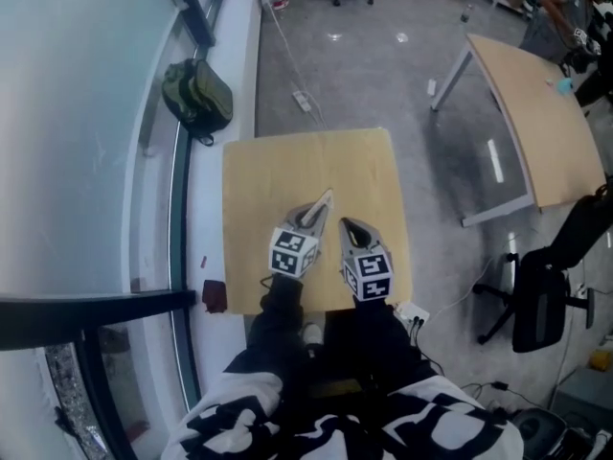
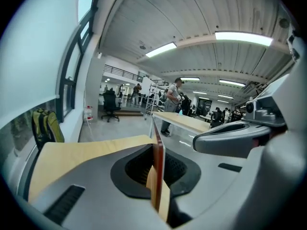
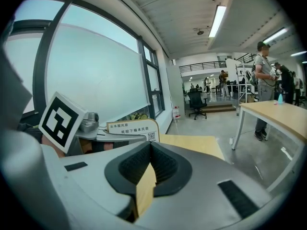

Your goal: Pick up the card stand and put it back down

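Card stand [image 2: 158, 171] clamped in left gripper [image 1: 317, 209], angled down over table [image 1: 287, 161].

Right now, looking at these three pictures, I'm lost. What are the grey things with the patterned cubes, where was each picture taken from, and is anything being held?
There is no robot here. A person holds a hand tool with two jaws, called a gripper, in each hand. The head view comes from a camera on the person's head, looking down on a small wooden table. The grey shapes with patterned cubes are the left gripper and the right gripper. The other two pictures come from cameras riding on the grippers, each looking along its own jaws. The left gripper's jaws are closed on the card stand, a thin printed card held over the table. Its own camera sees the card edge-on. The right gripper's jaws are closed with nothing between them.
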`<action>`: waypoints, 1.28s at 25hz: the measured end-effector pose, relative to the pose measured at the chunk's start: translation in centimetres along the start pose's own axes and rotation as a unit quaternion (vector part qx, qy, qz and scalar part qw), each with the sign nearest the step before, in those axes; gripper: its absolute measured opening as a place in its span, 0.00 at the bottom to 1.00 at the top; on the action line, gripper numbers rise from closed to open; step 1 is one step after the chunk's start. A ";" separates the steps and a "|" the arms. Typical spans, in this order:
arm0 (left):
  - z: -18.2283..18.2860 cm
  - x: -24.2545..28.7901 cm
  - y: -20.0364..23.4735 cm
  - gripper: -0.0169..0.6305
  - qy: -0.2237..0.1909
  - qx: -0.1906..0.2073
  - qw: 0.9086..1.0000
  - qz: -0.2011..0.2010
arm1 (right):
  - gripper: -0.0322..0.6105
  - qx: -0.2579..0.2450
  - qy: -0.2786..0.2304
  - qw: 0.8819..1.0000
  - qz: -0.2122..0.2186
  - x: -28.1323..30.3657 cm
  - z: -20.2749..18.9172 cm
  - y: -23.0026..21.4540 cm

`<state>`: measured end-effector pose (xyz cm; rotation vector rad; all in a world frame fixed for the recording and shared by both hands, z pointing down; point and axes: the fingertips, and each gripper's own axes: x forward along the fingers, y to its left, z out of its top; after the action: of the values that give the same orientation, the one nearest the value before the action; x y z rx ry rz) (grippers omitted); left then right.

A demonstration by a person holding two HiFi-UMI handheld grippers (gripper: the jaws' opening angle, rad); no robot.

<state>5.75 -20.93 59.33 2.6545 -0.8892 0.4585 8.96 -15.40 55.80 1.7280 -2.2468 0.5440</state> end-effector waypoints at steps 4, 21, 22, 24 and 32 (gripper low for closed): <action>2.2 -4.4 0.4 0.06 -0.034 -0.001 0.998 0.046 | 0.09 -0.011 -0.024 1.000 0.000 -1.4 2.0 1.7; 10.5 -16.3 -0.8 0.06 -0.151 0.044 0.981 0.117 | 0.09 -0.065 -0.119 0.990 -0.023 -6.4 11.1 8.4; 11.0 -16.9 -1.0 0.06 -0.157 0.047 0.979 0.120 | 0.09 -0.067 -0.125 0.990 -0.022 -6.6 11.5 8.7; 12.2 -18.1 -1.3 0.06 -0.171 0.050 0.976 0.122 | 0.09 -0.070 -0.135 0.988 -0.018 -7.2 12.3 9.4; 14.7 -21.5 -1.7 0.06 -0.196 0.065 0.968 0.140 | 0.09 -0.078 -0.155 0.985 -0.026 -9.3 14.7 10.5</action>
<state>-6.48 -13.91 37.34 2.8000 -1.4065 0.0473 1.61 -11.41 37.27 1.8913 -2.3633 0.0869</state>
